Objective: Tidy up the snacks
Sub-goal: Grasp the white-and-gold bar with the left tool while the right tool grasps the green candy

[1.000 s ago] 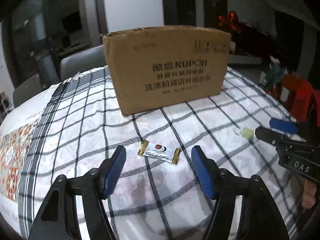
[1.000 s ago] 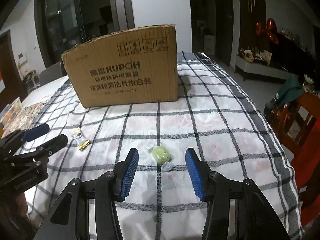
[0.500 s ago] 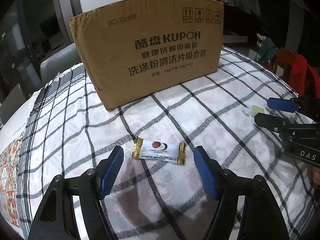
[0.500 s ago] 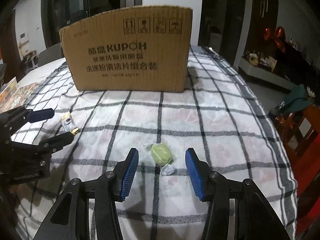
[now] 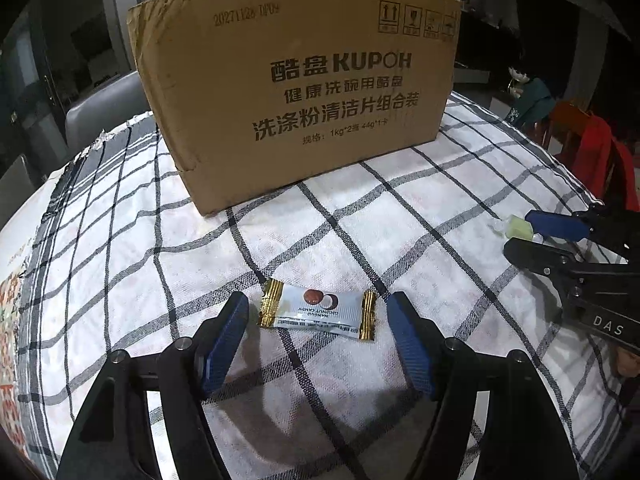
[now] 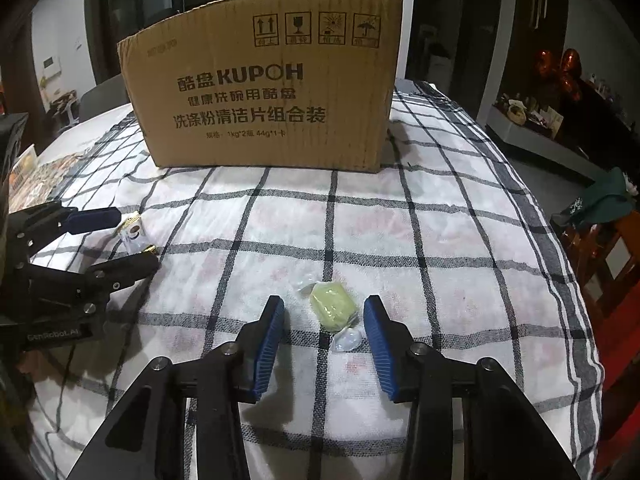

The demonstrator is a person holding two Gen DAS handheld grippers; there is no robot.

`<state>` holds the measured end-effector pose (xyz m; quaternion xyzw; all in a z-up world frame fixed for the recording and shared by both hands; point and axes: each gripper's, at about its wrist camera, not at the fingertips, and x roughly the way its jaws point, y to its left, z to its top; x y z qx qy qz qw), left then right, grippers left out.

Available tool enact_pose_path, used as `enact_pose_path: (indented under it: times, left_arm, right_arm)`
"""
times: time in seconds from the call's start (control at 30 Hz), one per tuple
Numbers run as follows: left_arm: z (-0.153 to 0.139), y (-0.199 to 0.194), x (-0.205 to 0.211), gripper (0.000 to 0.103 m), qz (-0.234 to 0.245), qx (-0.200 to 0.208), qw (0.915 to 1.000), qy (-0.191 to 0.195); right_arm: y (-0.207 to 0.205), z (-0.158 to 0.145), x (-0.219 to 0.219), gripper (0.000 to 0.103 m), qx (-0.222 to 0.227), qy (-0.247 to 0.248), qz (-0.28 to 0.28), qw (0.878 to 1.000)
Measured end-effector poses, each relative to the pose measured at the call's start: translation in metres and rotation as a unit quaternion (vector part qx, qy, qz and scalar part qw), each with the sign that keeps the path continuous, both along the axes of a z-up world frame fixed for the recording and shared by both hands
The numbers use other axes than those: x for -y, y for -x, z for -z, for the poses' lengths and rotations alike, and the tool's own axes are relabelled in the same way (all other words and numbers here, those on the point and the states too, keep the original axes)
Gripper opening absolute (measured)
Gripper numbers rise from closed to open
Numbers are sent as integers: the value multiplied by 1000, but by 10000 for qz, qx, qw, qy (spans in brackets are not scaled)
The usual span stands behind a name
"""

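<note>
Barely started by the looks of it: left gripper [image 5: 318,314] jaws wide around the wrapped candy [image 5: 318,312], right gripper [image 6: 324,316] jaws just narrowed around the green sweet [image 6: 333,306], neither touching, both lower-middle on the bench [image 6: 440,240], cardboard box [image 6: 264,92] waiting behind.

Two fisheye views, each mounted behind its own gripper's blue-padded fingers, pitched down at the checked tablecloth [image 5: 440,216] from close above. Left wrist view: looks past the left gripper [image 5: 318,312] toward the cardboard box [image 5: 296,92], which stands near and fills the upper frame; the right gripper [image 5: 516,236] enters at the right edge. Right wrist view: looks past its own fingertips [image 6: 276,320] at the same box face from slightly farther right; the left gripper enters at the left edge. Shared: box front, tablecloth between, white gold-ended wrapper [image 5: 318,312], green candy [image 6: 333,305].
</note>
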<state>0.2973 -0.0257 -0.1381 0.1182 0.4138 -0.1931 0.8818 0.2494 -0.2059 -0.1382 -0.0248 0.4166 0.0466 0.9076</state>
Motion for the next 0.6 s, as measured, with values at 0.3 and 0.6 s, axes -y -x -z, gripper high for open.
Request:
enact_pose_path:
  times: [0.3, 0.6]
  left_arm:
    - [-1, 3, 2, 48, 46, -36, 9999, 130]
    - [-10, 17, 3, 47, -56, 80, 9999, 112]
  right_arm:
    - [0, -1, -1, 21, 10, -70, -76, 9999]
    - [7, -7, -3, 20, 201, -41, -122, 9997]
